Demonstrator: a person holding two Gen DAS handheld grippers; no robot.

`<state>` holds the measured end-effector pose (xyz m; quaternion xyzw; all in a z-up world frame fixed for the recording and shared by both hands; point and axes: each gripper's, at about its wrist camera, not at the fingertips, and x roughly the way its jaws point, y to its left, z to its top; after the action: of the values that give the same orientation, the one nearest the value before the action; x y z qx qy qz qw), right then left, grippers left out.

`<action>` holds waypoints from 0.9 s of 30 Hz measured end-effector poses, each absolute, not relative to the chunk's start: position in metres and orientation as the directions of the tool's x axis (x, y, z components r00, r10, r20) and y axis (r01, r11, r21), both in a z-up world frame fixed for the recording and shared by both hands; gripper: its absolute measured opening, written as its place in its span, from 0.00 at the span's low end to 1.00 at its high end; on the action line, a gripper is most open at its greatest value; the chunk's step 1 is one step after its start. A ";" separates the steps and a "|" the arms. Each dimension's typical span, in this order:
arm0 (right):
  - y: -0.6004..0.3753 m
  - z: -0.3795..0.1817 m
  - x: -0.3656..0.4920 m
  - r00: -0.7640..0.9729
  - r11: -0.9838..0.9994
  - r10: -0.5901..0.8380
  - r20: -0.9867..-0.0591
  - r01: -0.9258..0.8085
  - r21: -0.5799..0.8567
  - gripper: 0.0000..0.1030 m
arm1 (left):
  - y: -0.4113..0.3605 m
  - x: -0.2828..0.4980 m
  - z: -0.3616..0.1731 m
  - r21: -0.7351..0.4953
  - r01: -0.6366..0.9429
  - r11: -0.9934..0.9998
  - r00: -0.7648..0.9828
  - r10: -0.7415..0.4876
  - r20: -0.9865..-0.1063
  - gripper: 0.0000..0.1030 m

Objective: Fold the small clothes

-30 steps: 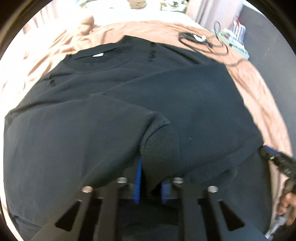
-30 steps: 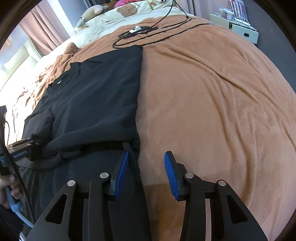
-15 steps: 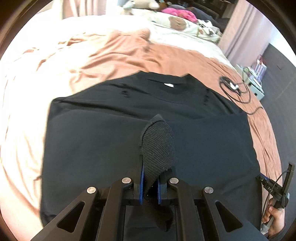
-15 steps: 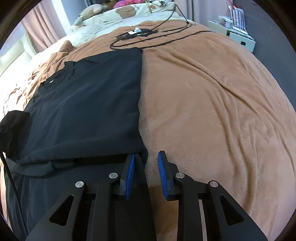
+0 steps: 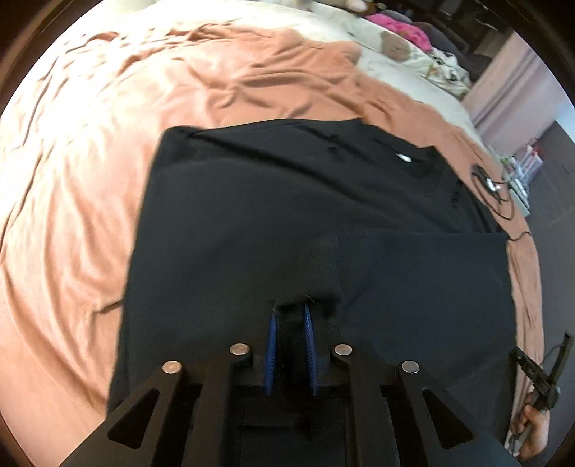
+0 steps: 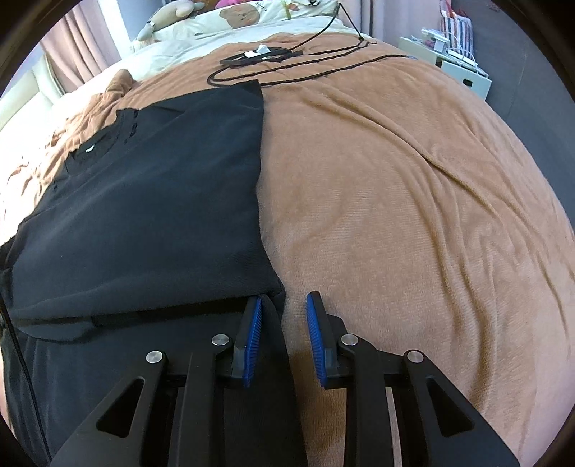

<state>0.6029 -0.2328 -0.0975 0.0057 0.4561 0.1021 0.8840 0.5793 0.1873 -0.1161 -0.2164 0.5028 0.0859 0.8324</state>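
A black sweatshirt lies flat on the brown blanket, neck label at the far end. My left gripper is over its lower middle, pointing steeply down. The jaws are opening, and the ribbed sleeve cuff is still pinched at the tips of the blue pads. In the right wrist view the sweatshirt fills the left half. My right gripper stands at its near right corner, jaws narrow but open, straddling the cloth's edge. That gripper also shows at the left wrist view's right edge, held by a hand.
A black cable with a small device lies on the blanket beyond the sweatshirt. Bear-print pillows and a plush toy sit at the head of the bed. A white shelf unit stands to the right. Bare blanket spreads right.
My left gripper carried the cuff leftward across the sweatshirt and out of the right wrist view. The right gripper's jaws narrowed at the sweatshirt's corner, then held still.
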 end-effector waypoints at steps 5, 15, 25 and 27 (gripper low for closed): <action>-0.232 -0.096 0.602 0.533 0.976 0.203 -0.821 -0.181 0.124 0.22 | 0.205 0.564 -0.119 -0.332 -0.375 0.866 0.501 -0.113 -0.858 0.46; -0.245 -0.061 0.573 0.590 0.946 0.314 -0.744 -0.266 0.187 0.35 | 0.190 0.553 -0.135 -0.360 -0.359 0.861 0.478 -0.162 -0.863 0.52; -0.225 -0.069 0.607 0.609 0.973 0.223 -0.761 -0.192 0.131 0.35 | 0.172 0.567 -0.150 -0.197 -0.322 0.926 0.439 -0.038 -0.897 0.26; -0.217 -0.076 0.613 0.601 0.975 0.214 -0.770 -0.181 0.130 0.35 | 0.176 0.569 -0.151 -0.187 -0.327 0.926 0.439 -0.026 -0.898 0.22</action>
<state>0.6128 -0.2174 -0.0763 0.0190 0.4327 0.1105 0.8945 0.5693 0.1761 -0.1508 -0.1692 0.5216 0.0905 0.8313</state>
